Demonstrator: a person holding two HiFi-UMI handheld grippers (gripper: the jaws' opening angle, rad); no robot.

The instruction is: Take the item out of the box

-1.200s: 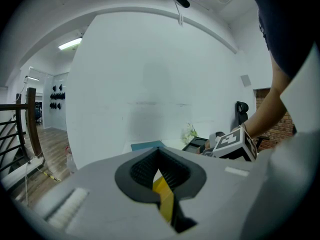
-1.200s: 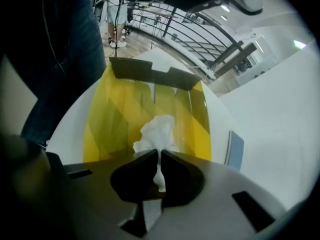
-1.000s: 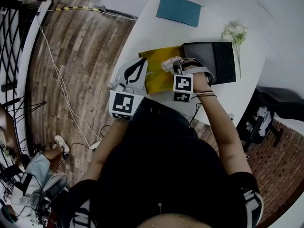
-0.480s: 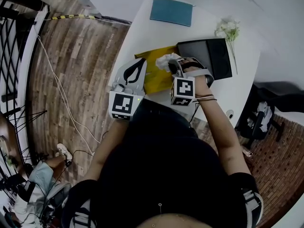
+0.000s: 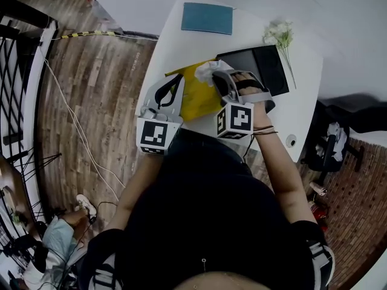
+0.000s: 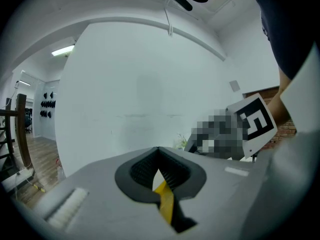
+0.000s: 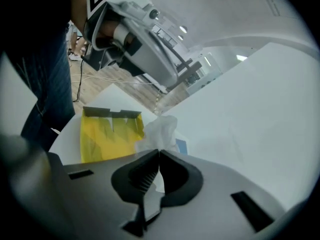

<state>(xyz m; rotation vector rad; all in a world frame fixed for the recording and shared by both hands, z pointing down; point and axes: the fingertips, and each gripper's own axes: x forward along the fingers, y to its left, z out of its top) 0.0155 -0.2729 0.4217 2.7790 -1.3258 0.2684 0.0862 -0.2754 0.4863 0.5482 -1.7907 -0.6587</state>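
An open yellow box [image 5: 195, 94] lies on the white table [image 5: 181, 47], also seen in the right gripper view [image 7: 107, 136]. My left gripper [image 5: 179, 80] is shut on the box's near-left edge; a yellow strip [image 6: 165, 200] shows between its closed jaws [image 6: 158, 150]. My right gripper [image 5: 216, 81] is shut on a crumpled white wrapped item [image 5: 207, 70], held just above the box's far right corner. The white item [image 7: 159, 128] bulges out past the closed right jaws [image 7: 159, 153].
A black open box or lid [image 5: 261, 69] lies right of the yellow box. A teal notebook [image 5: 207, 18] and a sprig of white flowers [image 5: 278, 34] lie at the table's far side. Wooden floor with cables [image 5: 78, 125] is on the left.
My right gripper has risen and tilted, lifting the white item up from the yellow box. The left gripper has risen slightly, still gripping the box edge.
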